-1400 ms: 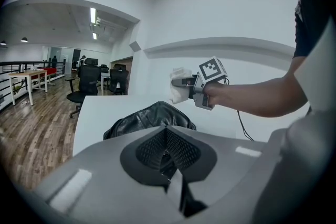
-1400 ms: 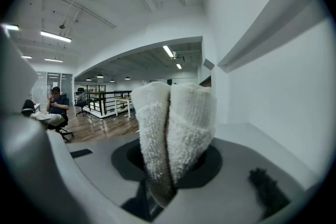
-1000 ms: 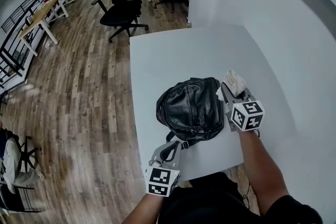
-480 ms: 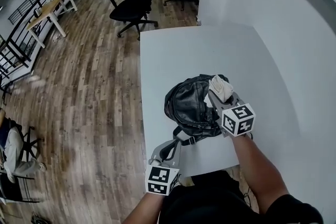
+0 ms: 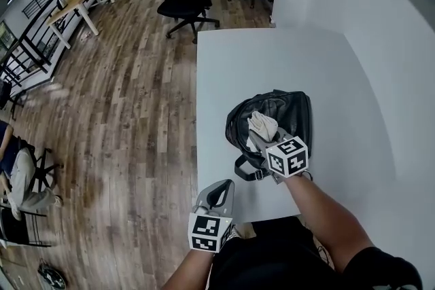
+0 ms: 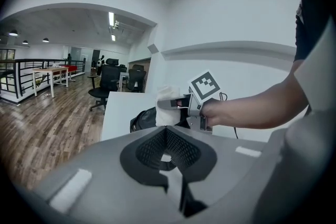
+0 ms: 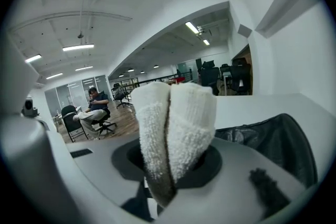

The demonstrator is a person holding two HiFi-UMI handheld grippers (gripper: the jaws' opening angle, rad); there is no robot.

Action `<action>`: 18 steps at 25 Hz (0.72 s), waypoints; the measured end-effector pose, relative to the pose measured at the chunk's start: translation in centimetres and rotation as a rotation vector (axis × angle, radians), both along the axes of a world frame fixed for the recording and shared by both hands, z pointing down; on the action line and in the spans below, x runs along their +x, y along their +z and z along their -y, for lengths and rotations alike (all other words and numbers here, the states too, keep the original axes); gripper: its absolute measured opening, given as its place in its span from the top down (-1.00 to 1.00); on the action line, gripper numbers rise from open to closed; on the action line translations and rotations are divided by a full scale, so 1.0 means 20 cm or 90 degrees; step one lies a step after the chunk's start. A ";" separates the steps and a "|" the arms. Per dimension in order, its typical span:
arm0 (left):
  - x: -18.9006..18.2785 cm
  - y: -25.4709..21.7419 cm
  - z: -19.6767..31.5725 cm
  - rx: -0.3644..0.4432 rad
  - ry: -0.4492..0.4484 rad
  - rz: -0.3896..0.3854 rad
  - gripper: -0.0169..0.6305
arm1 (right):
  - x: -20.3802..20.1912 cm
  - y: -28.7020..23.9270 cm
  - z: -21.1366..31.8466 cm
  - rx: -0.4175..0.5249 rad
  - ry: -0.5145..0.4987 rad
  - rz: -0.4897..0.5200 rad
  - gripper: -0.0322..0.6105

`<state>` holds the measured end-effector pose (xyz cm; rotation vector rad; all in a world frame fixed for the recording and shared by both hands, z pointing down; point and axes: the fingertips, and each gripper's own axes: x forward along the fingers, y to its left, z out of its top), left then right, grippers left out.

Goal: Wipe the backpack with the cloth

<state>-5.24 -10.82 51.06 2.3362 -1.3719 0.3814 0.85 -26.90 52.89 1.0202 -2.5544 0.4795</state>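
On the white table (image 5: pixel 224 78), toward its near half, lies a black leather backpack (image 5: pixel 289 112), with 1 strap (image 5: pixel 250 170) and its buckle trailing toward the near edge. Over the backpack's left part the right gripper (image 5: pixel 258 138) comes in from the near side, its marker cube (image 5: pixel 287 156) toward the person. Its 2 jaws are clamped on a folded white cloth (image 5: pixel 262 124), which bulges out past the tips in 2 thick rolls. From above, the cloth sits on the leather or just over it; contact cannot be told. From the right gripper view the cloth (image 7: pixel 173 128) fills the middle, with dark backpack (image 7: pixel 278 144) just beyond it on the right.

Off the table's near left corner, the left gripper (image 5: pixel 219 195) is held well apart from the backpack, pointing toward it. Its jaws are together with nothing between them. Its own view looks across at the right gripper (image 6: pixel 170 104), the cloth (image 6: pixel 167 113) and the backpack (image 6: pixel 144 119) beneath them.

Left of the table runs a wood floor (image 5: pixel 136 112), with black office chairs (image 5: pixel 183 0) at the far end. A white wall (image 5: pixel 387 44) stands along the right. A person (image 7: pixel 93 107) sits in a chair far off in the right gripper view
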 end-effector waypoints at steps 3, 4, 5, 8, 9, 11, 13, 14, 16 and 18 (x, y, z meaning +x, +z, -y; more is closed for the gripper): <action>-0.04 0.03 -0.02 -0.011 -0.013 0.002 0.93 | -0.09 0.02 0.02 -0.007 -0.012 0.010 0.59; -0.06 0.04 -0.02 -0.010 -0.016 0.004 0.93 | -0.12 0.03 0.03 -0.010 -0.016 0.013 0.59; -0.07 0.04 -0.02 -0.010 -0.020 0.005 0.93 | -0.15 0.03 0.04 -0.014 -0.020 0.015 0.59; -0.09 0.02 -0.01 -0.010 -0.033 0.004 0.93 | -0.19 0.04 0.06 -0.025 -0.026 0.023 0.59; -0.09 0.01 -0.01 -0.008 -0.034 0.006 0.93 | -0.19 0.04 0.06 -0.028 -0.026 0.026 0.59; -0.09 0.01 -0.01 -0.004 -0.034 0.007 0.93 | -0.20 0.05 0.06 -0.033 -0.026 0.028 0.59; -0.10 0.02 -0.01 -0.001 -0.033 0.006 0.93 | -0.19 0.07 0.05 -0.036 -0.026 0.026 0.59; -0.10 0.02 -0.01 -0.001 -0.031 0.008 0.93 | -0.19 0.08 0.04 -0.037 -0.026 0.025 0.59; -0.08 0.02 -0.01 -0.001 -0.025 0.009 0.93 | -0.16 0.09 0.02 -0.039 -0.026 0.021 0.59; -0.07 0.01 0.00 -0.001 -0.024 0.004 0.93 | -0.14 0.08 0.01 -0.041 -0.024 0.019 0.59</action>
